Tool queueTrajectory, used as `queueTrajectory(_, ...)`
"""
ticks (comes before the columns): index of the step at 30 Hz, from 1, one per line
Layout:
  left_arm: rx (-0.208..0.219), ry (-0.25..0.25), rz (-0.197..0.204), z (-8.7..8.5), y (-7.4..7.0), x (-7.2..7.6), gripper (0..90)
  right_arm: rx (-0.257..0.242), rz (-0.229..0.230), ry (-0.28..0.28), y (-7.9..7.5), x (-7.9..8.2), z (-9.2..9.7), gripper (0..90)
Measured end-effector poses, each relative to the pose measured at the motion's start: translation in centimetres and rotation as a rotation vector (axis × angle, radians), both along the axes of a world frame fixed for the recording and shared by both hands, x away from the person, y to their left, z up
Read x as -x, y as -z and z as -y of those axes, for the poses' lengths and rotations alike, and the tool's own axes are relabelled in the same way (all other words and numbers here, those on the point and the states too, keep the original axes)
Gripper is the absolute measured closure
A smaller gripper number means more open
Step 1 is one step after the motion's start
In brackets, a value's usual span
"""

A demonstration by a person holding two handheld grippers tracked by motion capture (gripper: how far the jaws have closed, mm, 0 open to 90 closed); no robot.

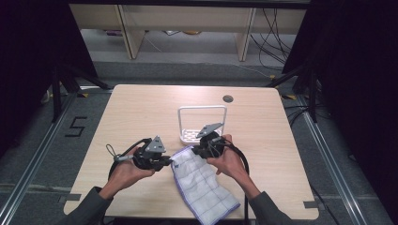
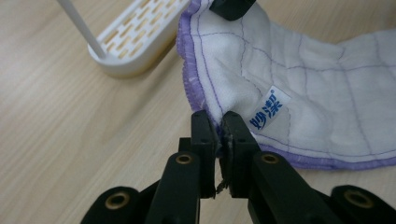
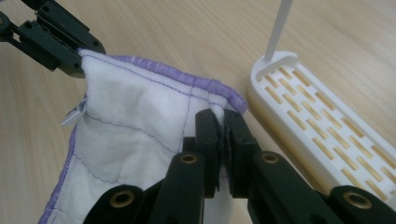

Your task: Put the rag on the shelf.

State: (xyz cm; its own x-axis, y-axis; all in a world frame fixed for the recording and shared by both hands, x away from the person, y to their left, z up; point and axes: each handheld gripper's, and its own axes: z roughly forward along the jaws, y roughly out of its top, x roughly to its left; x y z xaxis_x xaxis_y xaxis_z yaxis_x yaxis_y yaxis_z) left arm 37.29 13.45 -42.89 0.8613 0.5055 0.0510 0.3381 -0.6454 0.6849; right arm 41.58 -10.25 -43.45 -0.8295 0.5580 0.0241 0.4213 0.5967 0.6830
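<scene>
White cloth with purple hem flat on wooden counter, toward 6 o'clock. Left tool clamped on one top corner, right tool clamped on the other. White slotted rack just beyond, at 12 o'clock.

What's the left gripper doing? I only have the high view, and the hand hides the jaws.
Observer: The left gripper is shut on the cloth, pinching its purple hem at a corner.
Operator: And the right one?
Observer: The right gripper is shut on the hem at the next corner, beside the white rack.
Operator: Any markings on the cloth?
Observer: A small white label with blue print sits close to the left jaws.
</scene>
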Motion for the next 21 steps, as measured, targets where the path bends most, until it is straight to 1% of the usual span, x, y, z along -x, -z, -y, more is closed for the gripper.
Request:
queueTrajectory(1, 0.007, -0.006, 0.003, 0.1, -0.4, 0.2, 84.1, -0.013, 0.002, 0.012, -0.3, 0.3, 0.2, 86.2)
queueTrajectory(2, 0.01, 0.0, 0.011, 0.3, -0.7, 0.3, 84.1, -0.019, 0.001, 0.016, -0.6, 0.5, 0.4, 86.2)
queueTrajectory(3, 0.006, 0.009, 0.017, 0.4, -1.1, 0.3, 84.1, -0.037, 0.01, 0.009, -0.9, 0.6, 0.6, 86.2)
queueTrajectory(4, 0.003, 0.015, 0.027, 0.6, -1.4, 0.3, 84.1, -0.043, 0.034, 0.006, -1.1, 0.7, 0.9, 86.2)
queueTrajectory(5, -0.002, 0.022, 0.034, 0.7, -1.7, 0.3, 84.1, -0.046, 0.035, 0.011, -1.4, 0.8, 1.1, 86.2)
queueTrajectory(6, 0.001, 0.019, 0.038, 0.9, -2.0, 0.4, 84.1, -0.037, 0.031, 0.028, -1.8, 1.1, 1.3, 86.2)
queueTrajectory(7, -0.002, 0.027, 0.044, 1.0, -2.3, 0.3, 84.2, -0.045, 0.035, 0.017, -2.2, 1.2, 1.5, 86.2)
queueTrajectory(9, 0.007, 0.037, 0.052, 1.2, -3.0, 0.3, 84.2, -0.052, 0.053, 0.018, -2.8, 1.5, 1.9, 86.2)
queueTrajectory(10, 0.008, 0.039, 0.059, 1.2, -3.4, 0.2, 84.2, -0.057, 0.065, 0.027, -3.1, 1.6, 2.1, 86.2)
queueTrajectory(11, 0.019, 0.036, 0.064, 1.2, -3.7, 0.3, 84.3, -0.069, 0.073, 0.025, -3.3, 1.7, 2.3, 86.3)
queueTrajectory(12, 0.02, 0.047, 0.065, 1.2, -4.1, 0.2, 84.3, -0.075, 0.082, 0.026, -3.6, 1.8, 2.5, 86.3)
queueTrajectory(13, 0.017, 0.047, 0.072, 1.2, -4.5, 0.2, 84.3, -0.083, 0.074, 0.041, -4.0, 2.1, 2.6, 86.3)
queueTrajectory(14, 0.017, 0.05, 0.079, 1.3, -4.8, 0.2, 84.4, -0.086, 0.097, 0.042, -4.3, 2.1, 2.8, 86.3)
queueTrajectory(15, 0.018, 0.056, 0.08, 1.3, -5.1, 0.2, 84.4, -0.096, 0.098, 0.042, -4.5, 2.2, 2.9, 86.3)
queueTrajectory(17, 0.024, 0.063, 0.088, 1.4, -5.8, 0.2, 84.5, -0.098, 0.107, 0.056, -5.2, 2.6, 3.1, 86.3)
queueTrajectory(18, 0.027, 0.064, 0.095, 1.4, -6.2, 0.2, 84.5, -0.096, 0.12, 0.059, -5.6, 2.7, 3.2, 86.3)
queueTrajectory(19, 0.035, 0.067, 0.102, 1.4, -6.6, 0.2, 84.5, -0.105, 0.116, 0.069, -5.9, 2.9, 3.2, 86.3)
queueTrajectory(20, 0.039, 0.069, 0.107, 1.4, -7.1, 0.2, 84.5, -0.104, 0.141, 0.047, -6.3, 2.8, 3.3, 86.3)
queueTrajectory(21, 0.04, 0.076, 0.118, 1.4, -7.5, 0.1, 84.5, -0.108, 0.154, 0.062, -6.7, 3.0, 3.4, 86.3)
